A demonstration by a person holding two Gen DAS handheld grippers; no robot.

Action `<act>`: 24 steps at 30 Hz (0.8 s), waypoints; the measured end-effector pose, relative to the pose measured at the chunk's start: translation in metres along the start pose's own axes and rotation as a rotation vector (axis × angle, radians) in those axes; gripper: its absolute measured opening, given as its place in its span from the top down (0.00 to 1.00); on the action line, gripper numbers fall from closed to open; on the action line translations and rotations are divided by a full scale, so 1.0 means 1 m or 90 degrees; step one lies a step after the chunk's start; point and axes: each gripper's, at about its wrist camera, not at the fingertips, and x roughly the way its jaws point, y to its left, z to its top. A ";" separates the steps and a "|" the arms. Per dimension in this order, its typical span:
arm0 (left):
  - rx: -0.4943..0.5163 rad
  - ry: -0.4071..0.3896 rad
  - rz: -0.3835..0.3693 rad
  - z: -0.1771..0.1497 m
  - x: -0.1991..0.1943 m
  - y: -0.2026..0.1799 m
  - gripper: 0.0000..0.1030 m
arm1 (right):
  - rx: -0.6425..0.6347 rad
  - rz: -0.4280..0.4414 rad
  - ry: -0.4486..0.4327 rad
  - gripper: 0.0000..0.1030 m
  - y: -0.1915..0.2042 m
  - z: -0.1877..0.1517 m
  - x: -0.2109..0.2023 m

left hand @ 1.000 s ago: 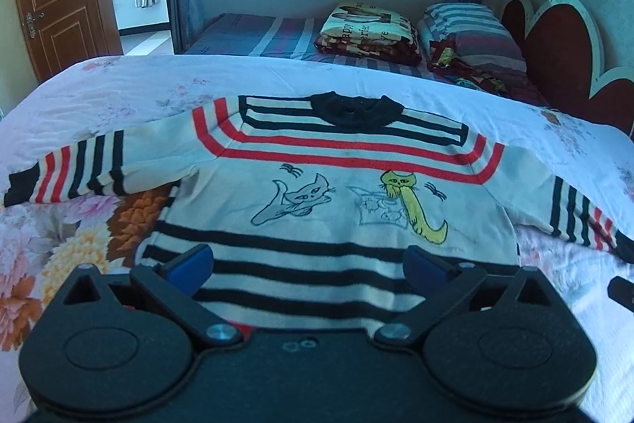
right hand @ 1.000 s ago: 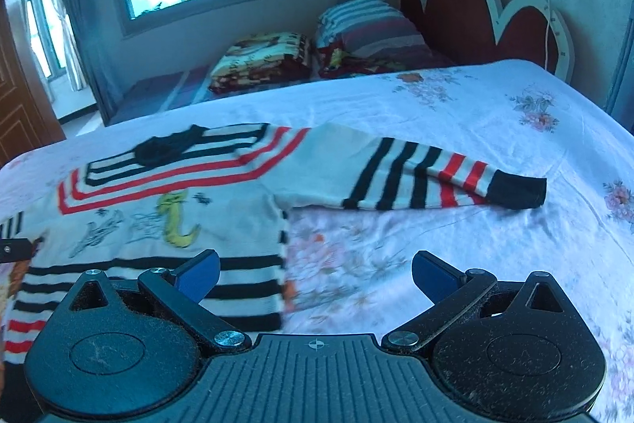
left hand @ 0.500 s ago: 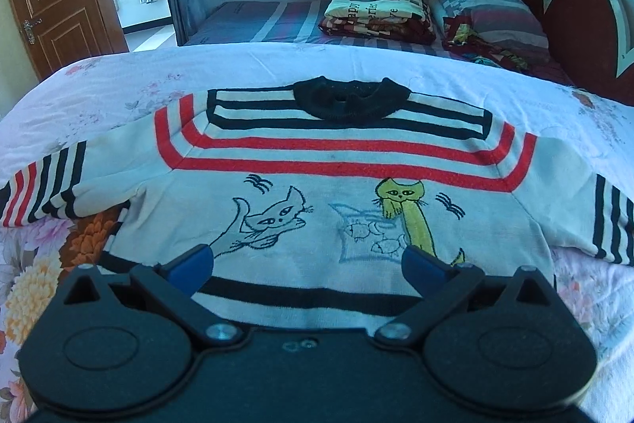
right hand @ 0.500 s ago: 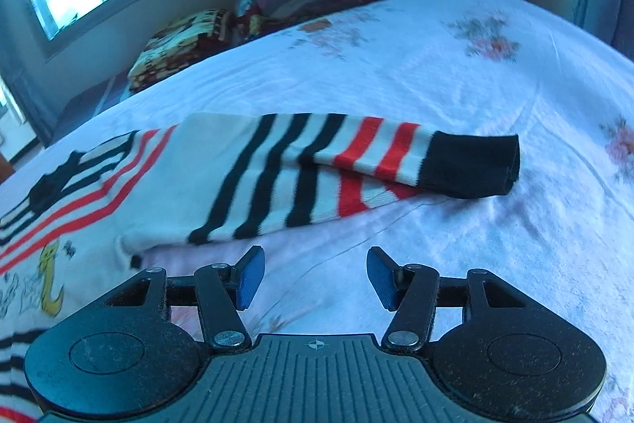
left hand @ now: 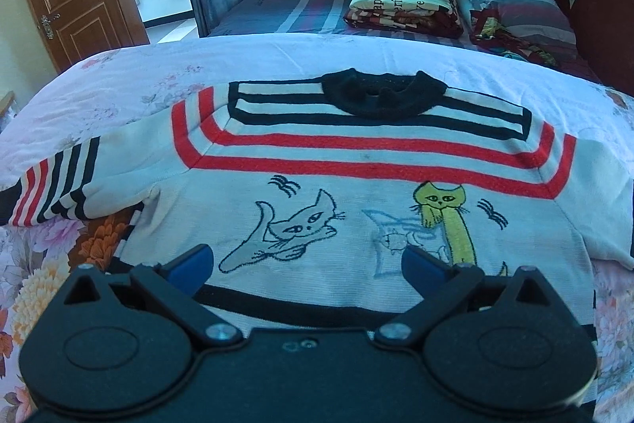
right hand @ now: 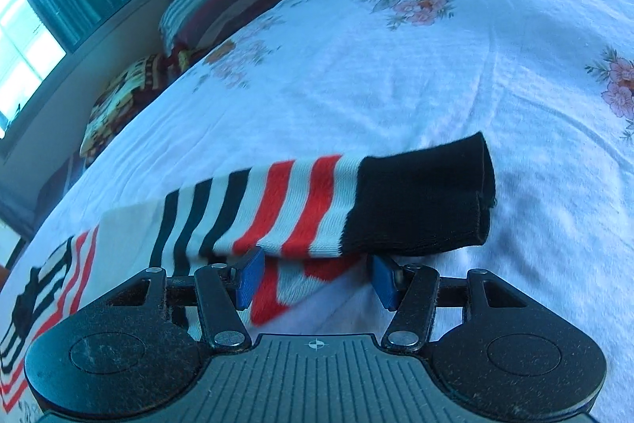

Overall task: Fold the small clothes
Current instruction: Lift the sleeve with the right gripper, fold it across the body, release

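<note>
Both grippers have come down and in toward the sweater since a second ago: the right gripper [right hand: 315, 278], which was looking across the whole sleeve from a distance, now has its blue tips right at the sleeve's near edge, and its fingers have narrowed from wide apart to about half that.

The sweater [left hand: 356, 185] lies flat, face up, on the flowered bedspread [left hand: 119, 86], filling the middle of the left view, collar toward the top, cats in the centre. Its far sleeve [right hand: 317, 201] runs across the middle of the right view, black cuff [right hand: 420, 197] at the right, striped part lifting off the sheet in a low fold. The right gripper's fingers stand partly apart with the sleeve's lower edge between them; I see cloth in the gap but no pad clearly pressing on it, so it reads as not yet clamped. The left gripper [left hand: 305, 264] hovers low over the sweater's front at the bottom of its frame, fingers wide apart and holding nothing.

The step looks like taking the sleeve to fold it across the chest. To do it well, I'd say push a little deeper so both layers sit between the pads, close just inside the cuff, then carry it over in a low arc. The left gripper could pin the body near the shoulder seam so it doesn't drag.
</note>
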 end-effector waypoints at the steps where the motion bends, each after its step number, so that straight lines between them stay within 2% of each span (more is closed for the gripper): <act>1: 0.002 -0.001 0.002 0.000 0.000 0.000 0.02 | 0.000 -0.002 -0.005 0.45 0.000 0.002 0.001; 4: 0.005 0.001 0.001 0.000 0.002 0.000 0.02 | 0.005 -0.004 -0.022 0.45 0.000 0.006 0.004; 8: 0.006 0.010 0.001 -0.001 0.004 0.001 0.02 | 0.008 0.000 -0.044 0.67 0.000 0.007 0.004; 10: 0.006 0.010 0.003 -0.001 0.004 0.001 0.02 | 0.004 0.002 -0.044 0.70 0.000 0.007 0.004; 12: 0.005 0.008 0.004 -0.001 0.004 0.002 0.02 | 0.001 0.005 -0.050 0.77 0.000 0.008 0.004; 17: 0.005 0.004 0.002 0.001 0.001 0.003 0.02 | -0.052 0.019 -0.093 0.82 0.021 0.008 -0.012; 21: -0.002 -0.006 0.000 0.004 -0.005 0.010 0.02 | -0.140 0.057 -0.136 0.82 0.065 0.005 -0.034; 24: -0.015 -0.013 -0.005 0.007 -0.009 0.021 0.02 | -0.203 0.101 -0.148 0.82 0.106 -0.004 -0.046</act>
